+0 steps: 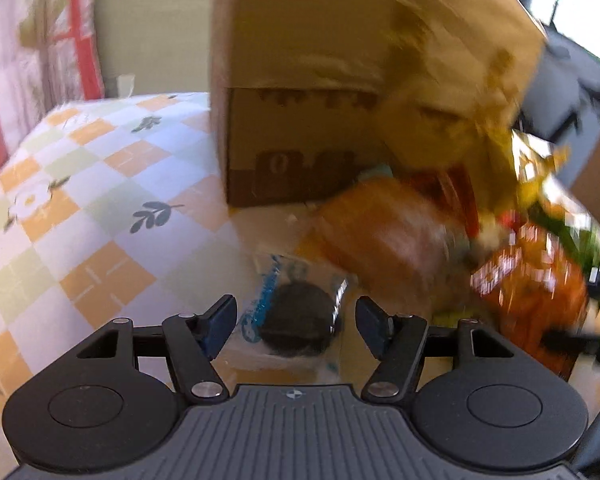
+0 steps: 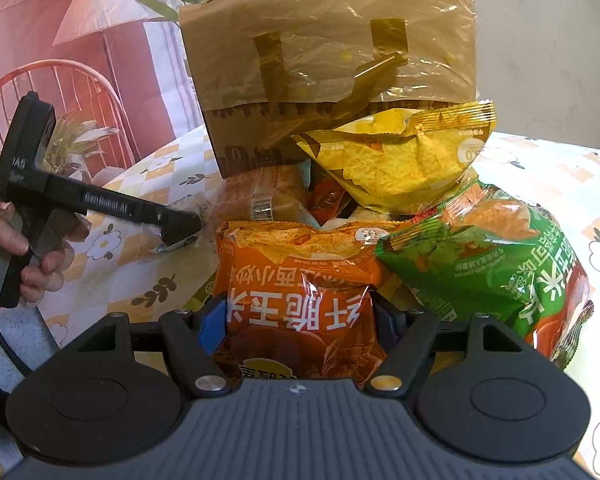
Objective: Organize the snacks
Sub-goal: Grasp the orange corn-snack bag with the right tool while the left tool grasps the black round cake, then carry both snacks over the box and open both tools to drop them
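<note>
The right gripper (image 2: 300,330) has its jaws closed on the orange snack bag (image 2: 300,280) at the front of the pile on the table (image 2: 560,176), before the paper bag (image 2: 332,52). The left gripper (image 1: 296,320) hovers with jaws apart around a clear-wrapped dark cookie (image 1: 296,326), not pressing it.

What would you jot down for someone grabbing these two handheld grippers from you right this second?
Left gripper: open, jaws either side of a clear-wrapped dark round cookie, not pressing it.
Right gripper: closed on the orange snack bag.
Pile on the checked tablecloth: green snack bag, yellow chip bag, wrapped bread, all in front of the brown paper bag.
Done: nothing visibly sorted.
Left: the whole pile.
</note>
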`<state>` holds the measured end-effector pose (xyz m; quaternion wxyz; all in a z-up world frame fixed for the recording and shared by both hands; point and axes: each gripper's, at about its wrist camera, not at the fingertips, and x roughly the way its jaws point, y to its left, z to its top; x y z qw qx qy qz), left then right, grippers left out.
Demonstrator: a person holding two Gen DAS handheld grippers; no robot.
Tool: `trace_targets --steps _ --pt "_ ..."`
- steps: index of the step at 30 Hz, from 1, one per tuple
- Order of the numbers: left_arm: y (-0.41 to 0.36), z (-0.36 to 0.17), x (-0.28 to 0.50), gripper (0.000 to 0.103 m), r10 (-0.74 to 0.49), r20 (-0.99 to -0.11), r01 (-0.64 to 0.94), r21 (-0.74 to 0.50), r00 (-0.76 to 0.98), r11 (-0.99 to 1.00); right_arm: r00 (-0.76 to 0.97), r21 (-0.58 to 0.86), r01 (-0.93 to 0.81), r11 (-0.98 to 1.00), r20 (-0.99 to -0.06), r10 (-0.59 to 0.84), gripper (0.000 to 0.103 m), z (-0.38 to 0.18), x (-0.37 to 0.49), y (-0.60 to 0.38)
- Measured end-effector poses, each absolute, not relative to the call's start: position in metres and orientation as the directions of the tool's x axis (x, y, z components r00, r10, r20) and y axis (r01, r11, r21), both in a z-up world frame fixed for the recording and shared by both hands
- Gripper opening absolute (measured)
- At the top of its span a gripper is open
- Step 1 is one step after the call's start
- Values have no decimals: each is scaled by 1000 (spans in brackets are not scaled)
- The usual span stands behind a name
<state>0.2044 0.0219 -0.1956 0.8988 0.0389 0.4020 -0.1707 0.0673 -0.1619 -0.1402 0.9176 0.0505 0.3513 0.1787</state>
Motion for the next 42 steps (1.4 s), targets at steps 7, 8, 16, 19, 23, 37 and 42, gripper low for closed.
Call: trace_targets --steps 7,8,16,19,23,37,42 --pt "0 -206 209 67 -159 -752 333 86 640 939 690 219 -290 932 -627 362 73 -140 68 -161" --pt "1 -205 209 64 -152 -745 324 91 650 942 690 219 -291 931 -626 363 73 -141 69 -162" --pt "6 -193 183 49 -120 -721 253 79 682 964 694 262 -276 925 -611 381 71 -141 66 -166" --pt "15 -182 164 49 -136 -702 227 37 699 973 696 296 -299 907 -583 419 70 -136 63 -165" --pt "30 -161 142 49 -162 -668 182 -41 726 982 714 293 -320 901 -550 432 70 -125 61 -161" --pt "27 -58 153 49 -222 -452 197 -101 864 975 838 280 -364 888 -318 444 70 -35 82 -173" --pt "17 -14 187 50 -226 -356 192 -129 907 973 896 161 -353 922 -226 383 70 9 114 -180"
